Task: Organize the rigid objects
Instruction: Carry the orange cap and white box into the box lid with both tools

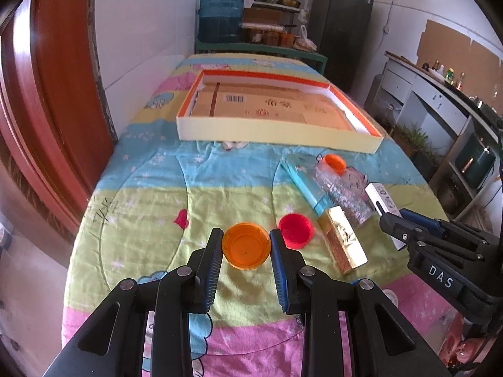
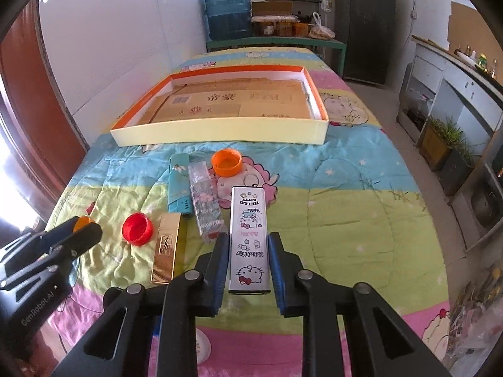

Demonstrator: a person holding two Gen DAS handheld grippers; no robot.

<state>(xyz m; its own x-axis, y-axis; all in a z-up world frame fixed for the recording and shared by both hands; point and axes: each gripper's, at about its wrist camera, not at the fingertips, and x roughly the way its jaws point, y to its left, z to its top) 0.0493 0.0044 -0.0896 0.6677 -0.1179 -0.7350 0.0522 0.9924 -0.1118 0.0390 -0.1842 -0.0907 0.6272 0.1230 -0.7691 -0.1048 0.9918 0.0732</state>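
Orange plastic cap (image 1: 246,246), light and stiff, sits clamped across its rim by the left gripper (image 1: 246,245); right gripper (image 2: 248,262) squeezes the slick white printed tin box (image 2: 249,242) at its long sides.

A: What's the right gripper (image 2: 248,262) doing?
B: Clamping the white Hello Kitty box (image 2: 249,242), pads pressing its long sides.
A: Left of it?
B: Gold box (image 2: 166,248), red cap (image 2: 137,224), left gripper (image 2: 82,232) pinching something orange.
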